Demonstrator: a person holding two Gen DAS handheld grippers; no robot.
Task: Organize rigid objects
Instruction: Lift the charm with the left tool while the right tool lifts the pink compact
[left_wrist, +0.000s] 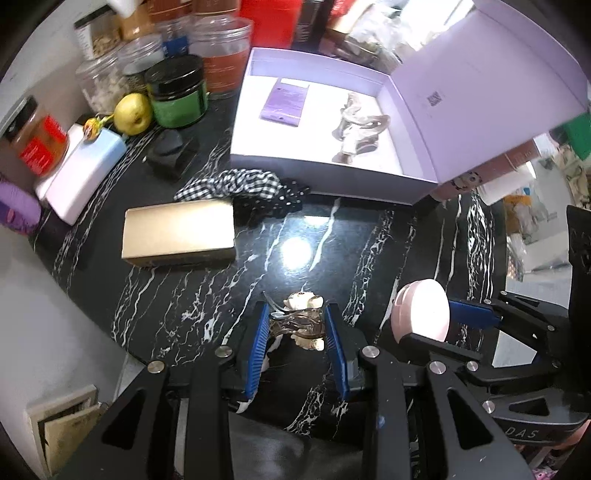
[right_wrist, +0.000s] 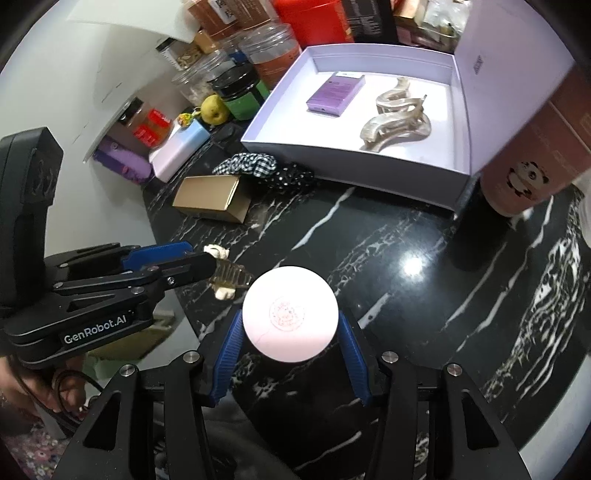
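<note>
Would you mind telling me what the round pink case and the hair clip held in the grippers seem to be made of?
Round pink case: likely glossy plastic; its smooth lid shines and bears an embossed emblem.
Hair clip: probably translucent amber plastic with visible teeth, trimmed with cream flower-like pieces, perhaps resin; too small to be sure.

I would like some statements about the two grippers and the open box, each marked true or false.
1. The left gripper holds a hair claw clip. True.
2. The right gripper is empty. False: it holds a round pink case.
3. The white box is empty. False: a purple packet and a beige hair clip lie inside.
4. A gold box lies on the black marble table. True.
</note>
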